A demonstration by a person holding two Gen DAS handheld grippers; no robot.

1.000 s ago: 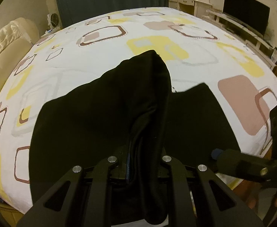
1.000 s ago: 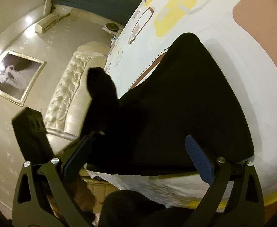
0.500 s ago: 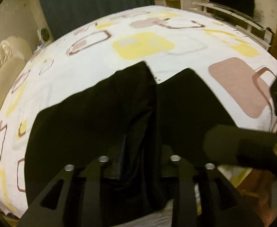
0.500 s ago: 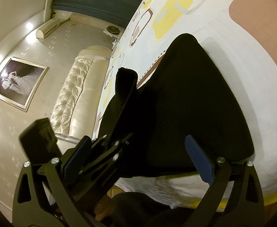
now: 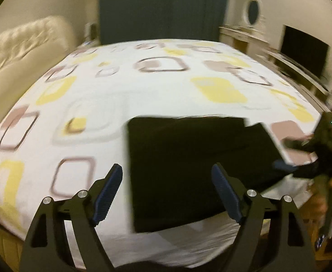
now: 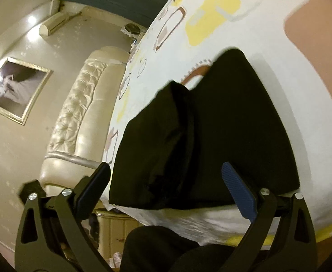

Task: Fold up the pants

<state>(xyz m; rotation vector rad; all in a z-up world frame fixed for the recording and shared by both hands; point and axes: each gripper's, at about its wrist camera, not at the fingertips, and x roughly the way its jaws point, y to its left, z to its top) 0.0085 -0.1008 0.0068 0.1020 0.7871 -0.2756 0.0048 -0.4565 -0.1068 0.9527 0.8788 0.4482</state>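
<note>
Black pants: laid folded flat on the patterned bedsheet, near the bed's front edge, toward its right front corner.

Left gripper: jaws just opened wide, nothing clamped; held above the front edge, the pants seen beyond the blue pads.

Right gripper: jaws spread apart, empty, held at the front edge just short of the pants.

Padded headboard: set at the bed's left end.

My right gripper hangs wide apart over the folded black pants on the bed.
</note>
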